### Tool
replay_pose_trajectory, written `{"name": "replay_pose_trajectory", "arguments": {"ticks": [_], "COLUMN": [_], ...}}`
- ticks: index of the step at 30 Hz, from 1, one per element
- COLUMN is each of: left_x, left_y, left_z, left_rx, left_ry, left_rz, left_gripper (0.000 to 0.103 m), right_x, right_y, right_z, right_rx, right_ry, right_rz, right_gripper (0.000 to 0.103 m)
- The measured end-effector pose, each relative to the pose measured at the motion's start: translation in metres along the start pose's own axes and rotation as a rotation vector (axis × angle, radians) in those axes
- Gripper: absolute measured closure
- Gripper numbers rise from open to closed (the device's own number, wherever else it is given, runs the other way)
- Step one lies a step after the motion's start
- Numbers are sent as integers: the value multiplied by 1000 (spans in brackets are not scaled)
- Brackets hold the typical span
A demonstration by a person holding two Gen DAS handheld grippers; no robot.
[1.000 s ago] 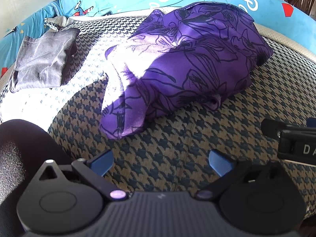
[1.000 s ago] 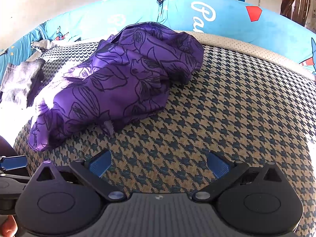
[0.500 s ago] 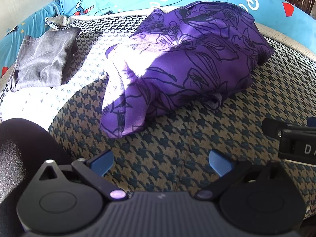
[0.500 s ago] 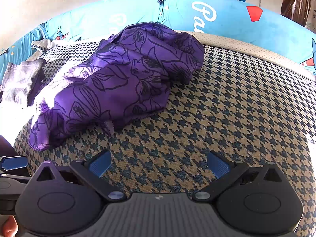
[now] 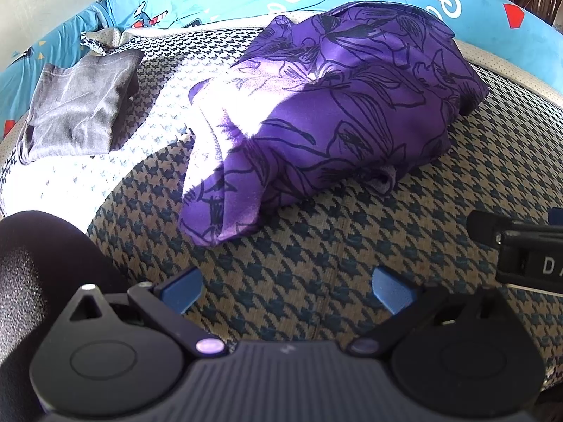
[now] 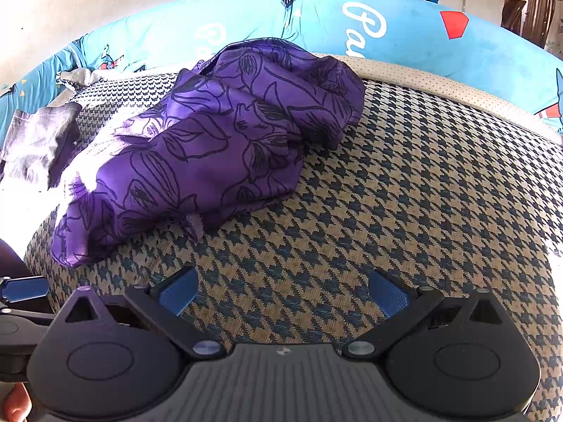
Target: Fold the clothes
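- Left wrist view showed the purple garment (image 5: 334,105) lying in a loose, rumpled heap on the houndstooth cover (image 5: 316,263), its near end drooping toward the camera and a pale tag or hem poking out underneath; it was not folded.
- A grey garment (image 5: 77,105) lay flat at the far left of the cover in a roughly squared shape, well apart from the purple one, and looked folded, so I judged one piece done and the purple one left.
- The left gripper (image 5: 286,290) hovered over bare cover short of the heap, its blue fingers spread wide and holding nothing.
- The right gripper (image 6: 283,290) was likewise spread and empty, near the heap but not touching it.
- Only the left view gave the grey garment clearly; in the right view it was a washed-out patch at the edge.
- Only the right view showed the broad bare stretch of cover right of the heap, and a fingertip at the bottom-left corner.
- Each view caught the other gripper's edge.
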State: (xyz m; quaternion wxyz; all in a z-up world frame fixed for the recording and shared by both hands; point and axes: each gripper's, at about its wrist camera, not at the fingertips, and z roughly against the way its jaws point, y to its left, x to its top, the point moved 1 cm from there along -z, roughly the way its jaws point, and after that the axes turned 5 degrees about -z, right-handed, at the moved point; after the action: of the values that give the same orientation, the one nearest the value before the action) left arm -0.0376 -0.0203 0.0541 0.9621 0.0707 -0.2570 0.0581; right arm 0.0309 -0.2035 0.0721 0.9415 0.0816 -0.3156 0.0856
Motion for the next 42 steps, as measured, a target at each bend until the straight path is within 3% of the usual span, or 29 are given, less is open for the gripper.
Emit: {"name": "replay_pose_trajectory", "arguments": {"ticks": [11,22,42], "left_x": [-1,-8,-18], "left_y": [0,-5,-12], "left_z": [-1,-14,-23], "left_rx": [-2,-15,-39], "left_ry": [8,65,119], "left_rz": [-10,-37,-74], "left_gripper": [0,0,0], "right_x": [0,-1,0], "right_y": [0,-6,-20], "right_z": [-1,-8,-14], "right_rx": [-2,-30,-89], "right_ry": [6,34,20], "right_rz": [3,-15,-105], "right_gripper": [0,0,0]}}
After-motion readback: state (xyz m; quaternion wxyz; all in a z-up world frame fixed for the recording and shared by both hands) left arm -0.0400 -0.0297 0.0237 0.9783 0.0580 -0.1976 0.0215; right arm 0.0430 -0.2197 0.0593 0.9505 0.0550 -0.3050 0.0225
